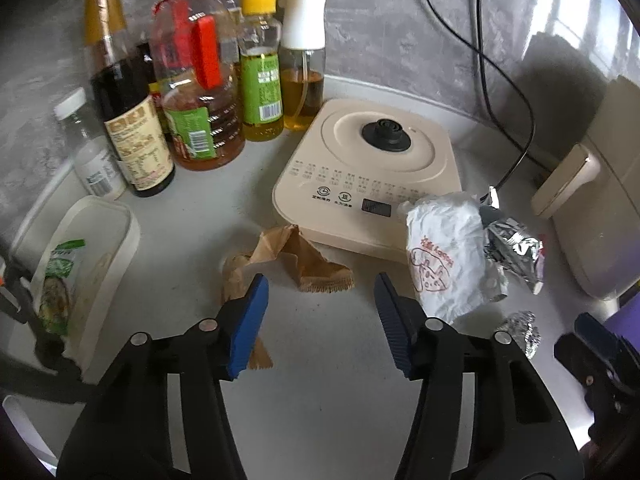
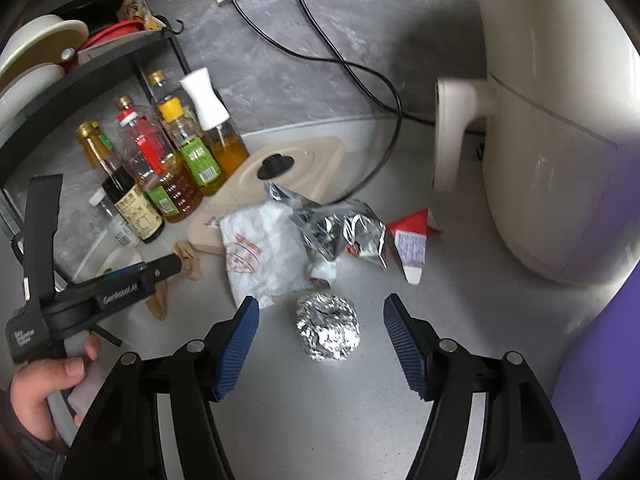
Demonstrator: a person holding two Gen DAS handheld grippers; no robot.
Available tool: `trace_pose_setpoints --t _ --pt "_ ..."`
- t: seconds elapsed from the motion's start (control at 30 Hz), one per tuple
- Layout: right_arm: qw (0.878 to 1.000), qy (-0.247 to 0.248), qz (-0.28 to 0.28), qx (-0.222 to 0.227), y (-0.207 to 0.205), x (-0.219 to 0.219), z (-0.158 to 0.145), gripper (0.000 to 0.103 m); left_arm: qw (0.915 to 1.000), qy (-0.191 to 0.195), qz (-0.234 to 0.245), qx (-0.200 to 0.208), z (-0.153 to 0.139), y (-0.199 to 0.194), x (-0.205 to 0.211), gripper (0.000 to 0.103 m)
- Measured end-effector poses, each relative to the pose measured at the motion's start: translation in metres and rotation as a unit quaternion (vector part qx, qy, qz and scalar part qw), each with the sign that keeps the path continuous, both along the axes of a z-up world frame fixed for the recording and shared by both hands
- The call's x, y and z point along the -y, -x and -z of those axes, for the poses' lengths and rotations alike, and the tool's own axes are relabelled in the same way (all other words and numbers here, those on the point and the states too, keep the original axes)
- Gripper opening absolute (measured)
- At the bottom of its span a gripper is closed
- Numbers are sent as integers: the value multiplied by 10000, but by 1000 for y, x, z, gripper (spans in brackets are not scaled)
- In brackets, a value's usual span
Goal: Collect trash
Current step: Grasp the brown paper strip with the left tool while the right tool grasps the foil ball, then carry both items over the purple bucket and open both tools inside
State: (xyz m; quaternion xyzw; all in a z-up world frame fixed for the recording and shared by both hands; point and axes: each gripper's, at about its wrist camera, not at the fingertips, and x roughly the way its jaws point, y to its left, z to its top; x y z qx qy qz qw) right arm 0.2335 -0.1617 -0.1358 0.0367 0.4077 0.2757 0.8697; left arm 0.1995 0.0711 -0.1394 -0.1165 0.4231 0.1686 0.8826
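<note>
Lying centred just ahead of the right gripper (image 2: pixel 320 316), whose half-open jaws are holding nothing, the foil ball (image 2: pixel 327 327) is being approached; the left gripper (image 1: pixel 320 292), equally empty, is being aimed at the brown paper (image 1: pixel 288 258).

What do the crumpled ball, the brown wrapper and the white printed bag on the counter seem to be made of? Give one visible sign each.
Crumpled ball: likely aluminium foil; shiny silver with sharp, mirror-like creases.
Brown wrapper: probably kraft paper; matte tan, stiff folds, a serrated edge.
White printed bag: thin paper or plastic film, unclear which; finely wrinkled, red print.
</note>
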Motion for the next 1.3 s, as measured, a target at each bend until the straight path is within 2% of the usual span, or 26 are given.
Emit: trace_pose_setpoints --t 0.13,0.33,0.4,0.47,0.53,0.57,0.67,0.83,1.3 --pt "10000 69 10 -44 -5 -1 7 64 10000 4 -23 -46 8 -11 -2 50" --pt "9999 122 -31 -52 -12 -7 11 64 9998 -14 -125 -149 18 -15 -8 17" --pt "9999 110 -64 -79 -13 -9 12 64 9999 -6 -91 -110 14 -10 -7 13" --pt "9998 151 -89 -124 -13 -11 16 62 10000 -36 -50 -54 9 -4 -3 13" --pt "9994 177 -159 -248 -15 -12 24 52 10000 -50 -32 2 4 2 0 12" --pt "9991 191 -186 -324 -16 -12 28 33 10000 -47 -19 23 1 6 2 12" --pt "9994 132 -134 -296 -10 -7 28 31 9999 -74 49 94 -8 13 9 12" --pt "9999 11 -76 -71 3 1 8 31 9993 -111 207 301 -34 23 18 12" --pt "9949 -557 392 740 29 27 -78 31 9899 -481 1040 833 -104 33 58 12"
